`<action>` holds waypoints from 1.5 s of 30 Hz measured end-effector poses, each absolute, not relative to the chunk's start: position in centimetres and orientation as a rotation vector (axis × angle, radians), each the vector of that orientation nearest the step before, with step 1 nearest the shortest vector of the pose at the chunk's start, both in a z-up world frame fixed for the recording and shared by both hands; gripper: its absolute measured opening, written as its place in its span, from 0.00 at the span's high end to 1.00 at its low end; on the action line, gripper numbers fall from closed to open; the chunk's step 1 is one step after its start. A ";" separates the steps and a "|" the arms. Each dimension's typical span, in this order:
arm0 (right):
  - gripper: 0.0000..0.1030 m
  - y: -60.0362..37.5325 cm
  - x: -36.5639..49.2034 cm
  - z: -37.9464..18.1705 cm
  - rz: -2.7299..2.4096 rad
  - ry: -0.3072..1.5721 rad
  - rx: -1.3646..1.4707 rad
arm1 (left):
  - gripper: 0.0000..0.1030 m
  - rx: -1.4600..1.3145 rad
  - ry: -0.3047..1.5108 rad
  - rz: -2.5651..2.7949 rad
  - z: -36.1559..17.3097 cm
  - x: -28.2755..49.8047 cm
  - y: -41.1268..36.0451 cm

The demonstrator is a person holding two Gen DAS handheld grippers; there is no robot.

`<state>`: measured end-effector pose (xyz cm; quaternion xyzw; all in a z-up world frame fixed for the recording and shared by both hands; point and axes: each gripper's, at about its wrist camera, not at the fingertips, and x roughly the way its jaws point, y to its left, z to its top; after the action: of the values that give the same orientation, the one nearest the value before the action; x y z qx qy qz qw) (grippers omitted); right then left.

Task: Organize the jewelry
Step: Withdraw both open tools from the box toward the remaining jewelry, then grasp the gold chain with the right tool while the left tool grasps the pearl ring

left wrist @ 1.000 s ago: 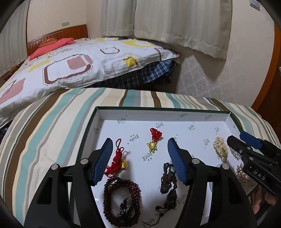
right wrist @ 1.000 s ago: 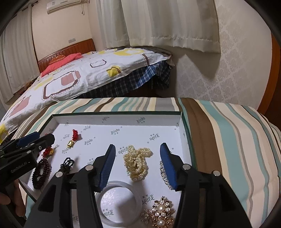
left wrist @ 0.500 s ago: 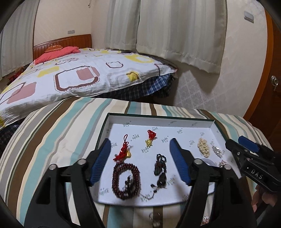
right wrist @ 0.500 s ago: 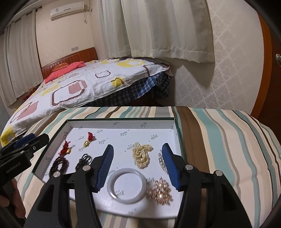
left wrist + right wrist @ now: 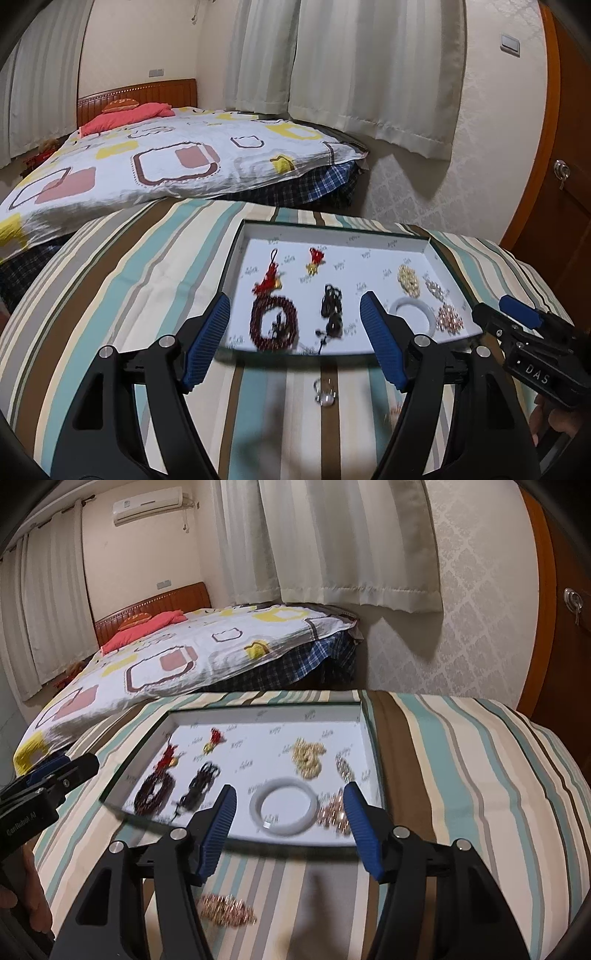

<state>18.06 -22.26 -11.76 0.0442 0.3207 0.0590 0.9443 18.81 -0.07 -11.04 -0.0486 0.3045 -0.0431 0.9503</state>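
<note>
The white tray (image 5: 373, 738) of jewelry lies on the striped cover (image 5: 461, 775); a gold chain (image 5: 227, 910) and a small ring (image 5: 324, 394), both blurred, lie outside its near edge. The left gripper (image 5: 295, 338) and right gripper (image 5: 288, 829) have just been opening, with nothing between them.

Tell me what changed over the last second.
Both tools, left and right, pulled back from the tray; their jaws have just been opening, nothing between them. A gold chain and small ring on the striped cloth came into view. Tray jewelry stayed put.
</note>
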 end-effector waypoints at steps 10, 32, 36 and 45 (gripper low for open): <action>0.43 -20.1 15.4 -14.7 0.154 0.718 0.075 | 0.30 -0.093 0.658 -0.053 -12.7 15.6 1.6; 0.48 -16.6 16.2 -18.8 0.204 0.891 -0.007 | 0.30 -0.096 0.745 -0.019 -15.8 14.8 2.9; 0.69 -17.1 15.8 -18.5 0.206 0.888 -0.013 | 0.30 -0.095 0.753 -0.027 -16.0 14.8 2.5; 0.84 -17.4 15.8 -18.5 0.235 0.885 0.000 | 0.30 -0.082 0.767 -0.052 -16.4 15.0 1.3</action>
<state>15.81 -17.41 -18.52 0.0001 0.4273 0.1136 0.8969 14.96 1.26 -16.44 -0.0401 0.3741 -0.0256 0.9262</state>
